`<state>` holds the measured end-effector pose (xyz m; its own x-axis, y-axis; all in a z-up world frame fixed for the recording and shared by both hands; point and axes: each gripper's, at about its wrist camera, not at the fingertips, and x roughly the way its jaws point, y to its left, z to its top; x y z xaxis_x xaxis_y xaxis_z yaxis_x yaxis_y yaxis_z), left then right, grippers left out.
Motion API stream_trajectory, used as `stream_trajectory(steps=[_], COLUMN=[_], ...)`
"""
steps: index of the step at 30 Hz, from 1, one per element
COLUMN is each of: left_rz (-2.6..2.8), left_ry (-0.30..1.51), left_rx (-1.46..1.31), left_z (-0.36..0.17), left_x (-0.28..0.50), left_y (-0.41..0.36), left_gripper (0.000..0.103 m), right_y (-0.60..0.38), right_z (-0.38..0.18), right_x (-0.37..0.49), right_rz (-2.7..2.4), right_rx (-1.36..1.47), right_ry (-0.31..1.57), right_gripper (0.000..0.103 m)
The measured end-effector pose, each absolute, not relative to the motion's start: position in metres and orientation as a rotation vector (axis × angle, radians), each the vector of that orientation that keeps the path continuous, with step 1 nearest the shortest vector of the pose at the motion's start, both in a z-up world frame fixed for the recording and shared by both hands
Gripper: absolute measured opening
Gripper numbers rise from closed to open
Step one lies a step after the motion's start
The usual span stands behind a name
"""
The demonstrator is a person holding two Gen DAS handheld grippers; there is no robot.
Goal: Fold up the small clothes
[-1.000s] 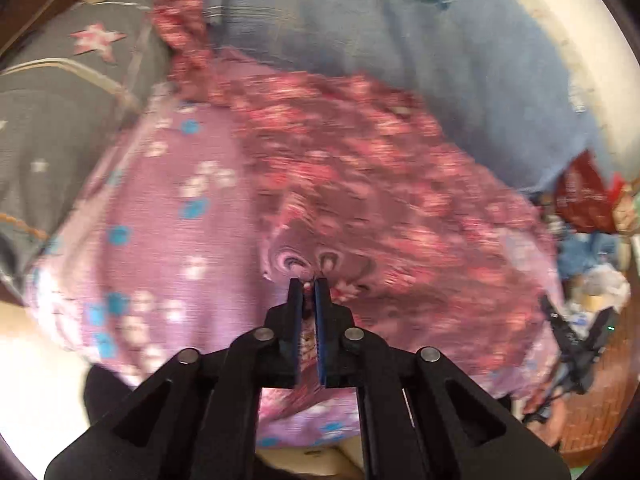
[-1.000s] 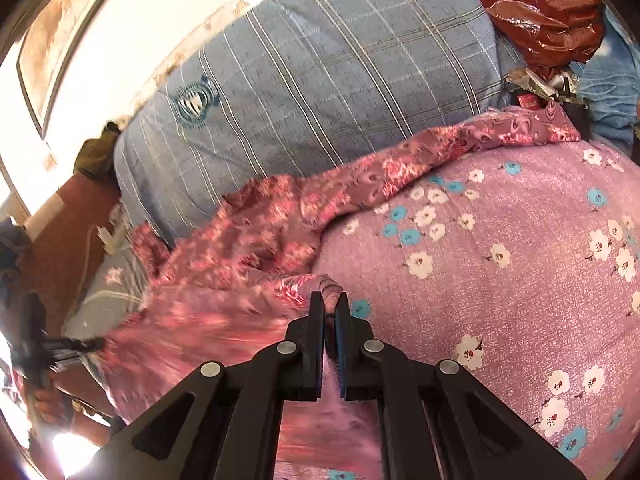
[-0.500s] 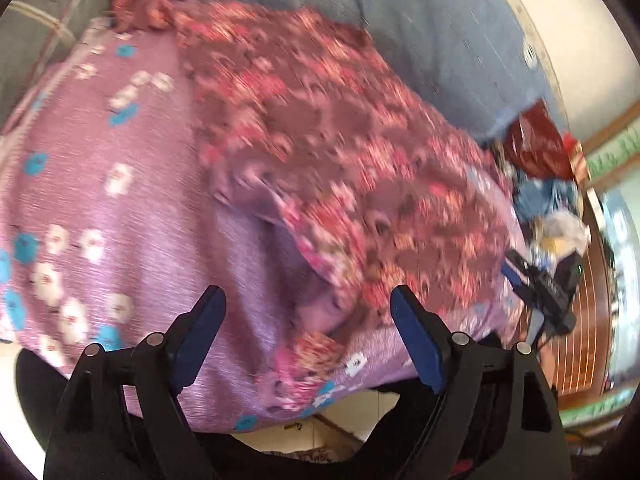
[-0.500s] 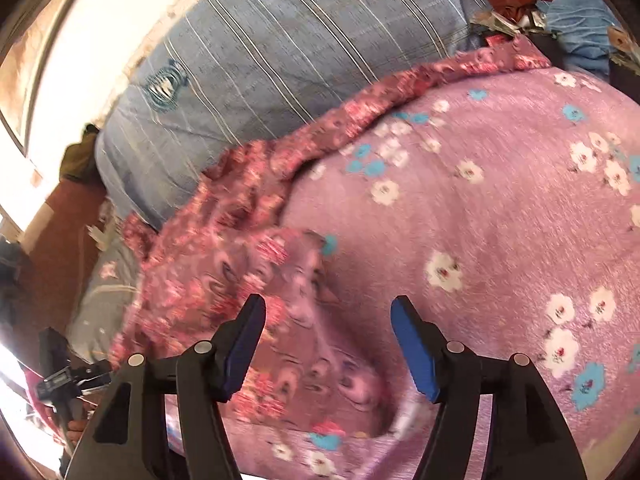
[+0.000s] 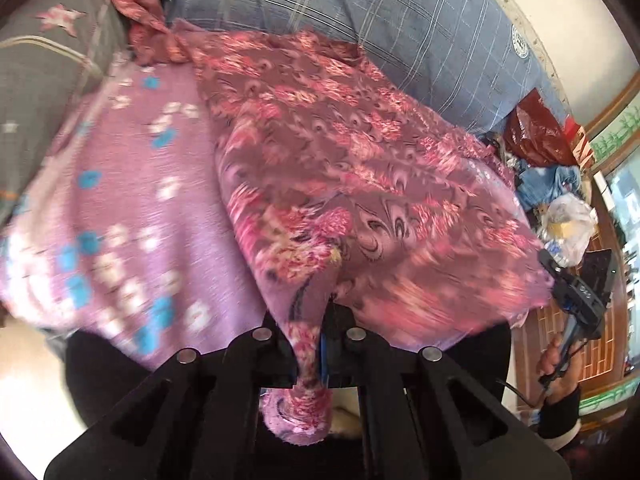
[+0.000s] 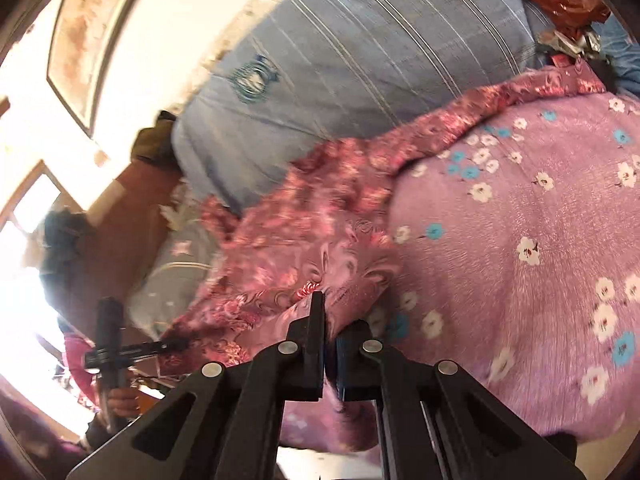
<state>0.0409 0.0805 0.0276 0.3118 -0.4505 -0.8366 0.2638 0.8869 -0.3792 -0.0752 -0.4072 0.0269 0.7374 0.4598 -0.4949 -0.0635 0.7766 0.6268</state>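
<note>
A pink-red floral garment point(image 5: 352, 168) lies spread over a purple flowered bedspread point(image 5: 120, 208). My left gripper point(image 5: 310, 344) is shut on the garment's near left corner, with cloth bunched between the fingers and hanging below them. My right gripper point(image 6: 330, 320) is shut on the garment's point(image 6: 304, 240) near right edge. The garment stretches between the two grippers along the bed's near edge. The right gripper shows at the far right of the left wrist view point(image 5: 576, 292); the left gripper shows at the lower left of the right wrist view point(image 6: 120, 348).
A blue checked pillow point(image 5: 360, 12) lies behind the garment against the wall. A grey star-patterned pillow point(image 5: 44, 48) is at the left. A dark red bag point(image 5: 536, 132), blue cloth and a plastic bag point(image 5: 568, 224) are piled at the right end.
Both grippers were shut on the garment, opened half a second ago, and have now shut again on its near edge, lower and closer to the bed's edge.
</note>
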Motion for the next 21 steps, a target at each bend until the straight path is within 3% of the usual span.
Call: stream_trajectory(steps=[5,9,11,12,13,14,16,21], left_rz=[-0.356,-0.332,-0.326,-0.32,-0.318,-0.306,-0.289,-0.231], left_ry=[1.357,1.355,1.272,1.231,1.188,1.132,1.102,1.201], left_rx=[-0.137,-0.168,-0.17,-0.159,-0.144,-0.115,-0.083,-0.173], left_z=[-0.021,-0.017,0.006,0.014,0.021,0.025,0.021,-0.02], left_x=[0.039,0.041,0.052,0.06,0.068,0.082,0.109,0.18], left_y=[0.097,0.119,0.127,0.125,0.123,0.119,0.106,0.08], left_gripper=[0.006,0.01,0.027,0.051,0.068,0.069,0.069,0.069], right_y=[-0.396,-0.398,-0.41,-0.416,-0.421,-0.422,-0.424,-0.413], right_z=[-0.004,-0.035,-0.022,-0.012,0.002,0.011,0.022,-0.008], right_x=[-0.097,-0.091,-0.088,-0.083,-0.074,-0.066,-0.032,0.067], right_rz=[0.248,0.131,0.115,0.101,0.096,0.102,0.117,0.094], right_rx=[0.609,0.596,0.627,0.627,0.615,0.602,0.583,0.6], right_ry=[0.873,1.012,0.943,0.902,0.847,0.811,0.756,0.797], right_gripper=[0.004,0.009,0.01,0.013,0.019,0.023,0.041,0.041])
